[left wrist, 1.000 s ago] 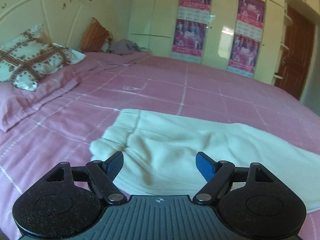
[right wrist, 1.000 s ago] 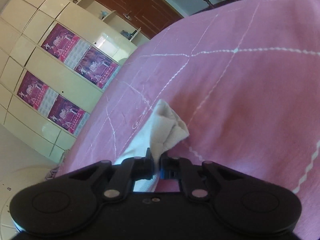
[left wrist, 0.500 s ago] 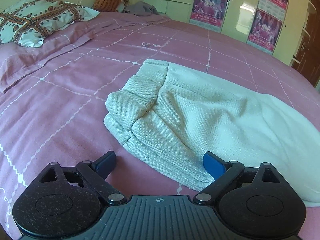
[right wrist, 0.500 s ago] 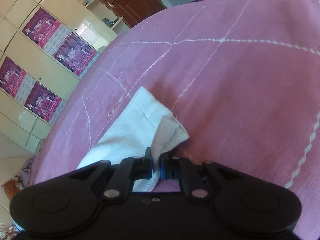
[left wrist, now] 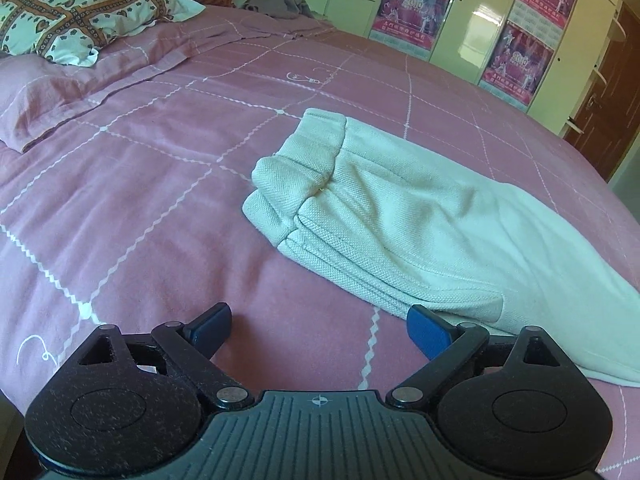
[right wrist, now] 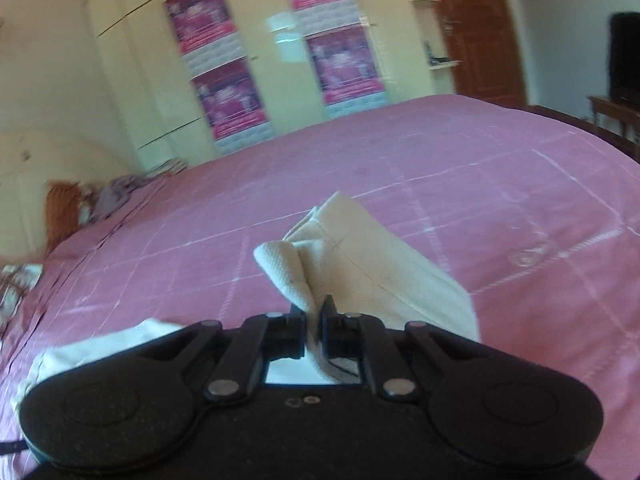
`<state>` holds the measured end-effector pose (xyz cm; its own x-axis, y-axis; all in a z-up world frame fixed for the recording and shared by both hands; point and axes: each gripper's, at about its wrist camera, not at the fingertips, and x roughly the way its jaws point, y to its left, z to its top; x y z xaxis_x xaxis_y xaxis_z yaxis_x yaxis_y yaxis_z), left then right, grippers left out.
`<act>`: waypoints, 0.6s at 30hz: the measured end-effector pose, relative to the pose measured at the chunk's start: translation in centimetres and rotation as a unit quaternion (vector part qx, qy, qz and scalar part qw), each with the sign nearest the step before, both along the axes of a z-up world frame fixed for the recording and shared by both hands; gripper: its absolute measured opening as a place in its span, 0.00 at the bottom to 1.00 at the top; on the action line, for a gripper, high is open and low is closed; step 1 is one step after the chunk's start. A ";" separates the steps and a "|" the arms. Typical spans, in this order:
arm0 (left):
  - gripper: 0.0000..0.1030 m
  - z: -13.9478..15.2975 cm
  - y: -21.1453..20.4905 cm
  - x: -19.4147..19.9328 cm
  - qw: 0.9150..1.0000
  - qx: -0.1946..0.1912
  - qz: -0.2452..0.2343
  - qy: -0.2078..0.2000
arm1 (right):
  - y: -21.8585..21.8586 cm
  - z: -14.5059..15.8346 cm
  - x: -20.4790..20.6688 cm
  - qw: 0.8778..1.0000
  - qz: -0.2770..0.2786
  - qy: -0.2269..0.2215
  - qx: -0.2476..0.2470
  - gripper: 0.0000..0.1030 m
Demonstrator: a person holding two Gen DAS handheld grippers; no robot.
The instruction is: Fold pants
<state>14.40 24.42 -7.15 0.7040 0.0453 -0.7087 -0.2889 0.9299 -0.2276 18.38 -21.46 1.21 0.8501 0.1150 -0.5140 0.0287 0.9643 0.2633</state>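
Observation:
Cream-white pants (left wrist: 420, 224) lie folded lengthwise on the pink bed, waistband end toward the left in the left wrist view. My left gripper (left wrist: 320, 330) is open and empty, above the bedspread just in front of the pants' near edge. My right gripper (right wrist: 315, 322) is shut on the pants' leg end (right wrist: 360, 264) and holds it lifted above the bed; more cream fabric (right wrist: 100, 348) hangs below at the left.
The pink checked bedspread (left wrist: 140, 200) covers the whole bed. Patterned pillows (left wrist: 76, 12) lie at the headboard end. Cream wardrobes with magenta posters (left wrist: 416, 12) stand beyond the bed, with a brown door (right wrist: 472, 28) to their right.
My left gripper has drawn back from the waistband, so more bedspread shows before it. My right gripper has lifted and swung round with the leg end held in it.

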 end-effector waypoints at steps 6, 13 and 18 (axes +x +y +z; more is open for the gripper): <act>0.91 0.0 -0.5 0.1 1.000 0.012 -0.009 0.006 | 15.0 -6.0 1.5 0.980 0.171 0.061 -0.078 0.07; 0.91 -0.2 -0.4 0.1 1.000 0.005 -0.008 0.005 | 18.4 -7.4 -1.3 0.974 0.174 0.051 -0.134 0.08; 0.91 0.0 -0.7 0.0 1.000 0.013 -0.011 0.007 | 19.1 -7.4 -1.3 0.972 0.174 0.054 -0.148 0.11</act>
